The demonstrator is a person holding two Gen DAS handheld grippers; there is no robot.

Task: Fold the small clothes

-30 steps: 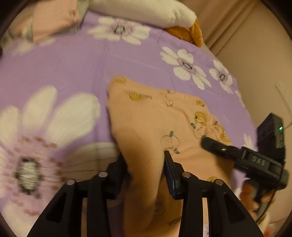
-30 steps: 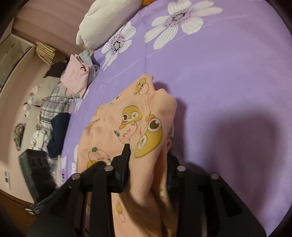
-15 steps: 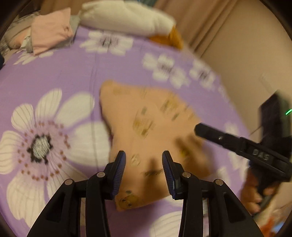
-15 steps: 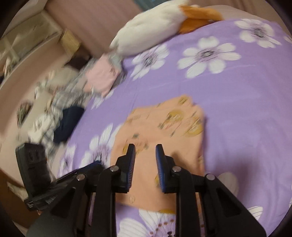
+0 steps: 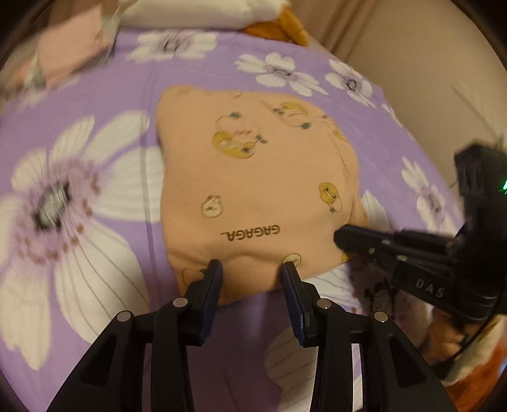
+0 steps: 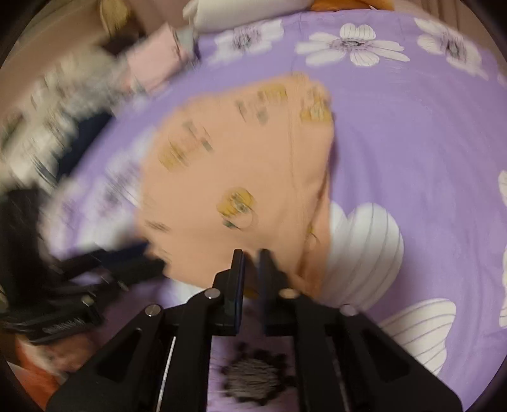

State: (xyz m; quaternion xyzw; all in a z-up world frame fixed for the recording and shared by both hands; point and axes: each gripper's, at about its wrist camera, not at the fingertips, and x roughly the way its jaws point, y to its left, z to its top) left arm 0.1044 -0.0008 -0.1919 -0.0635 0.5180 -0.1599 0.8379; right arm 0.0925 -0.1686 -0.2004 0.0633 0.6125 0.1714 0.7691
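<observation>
A small peach garment (image 5: 253, 190) with yellow duck prints and the word GAGAGA lies folded flat on the purple flowered bedsheet (image 5: 95, 95). It also shows, blurred, in the right wrist view (image 6: 240, 177). My left gripper (image 5: 250, 269) is open and empty, its tips at the garment's near edge. My right gripper (image 6: 252, 256) is nearly shut with a narrow gap and holds nothing, at the garment's near edge. The right gripper also shows in the left wrist view (image 5: 342, 237) beside the garment's right corner.
A white and orange plush toy (image 5: 206, 12) lies at the head of the bed. Folded pink clothes (image 5: 73, 41) sit at the far left, with more clothes (image 6: 63, 95) in a blurred pile. A beige wall (image 5: 427, 63) is on the right.
Both grippers let go of the garment's folded edge and pulled back. The garment now lies flat. The right gripper's jaws have narrowed.
</observation>
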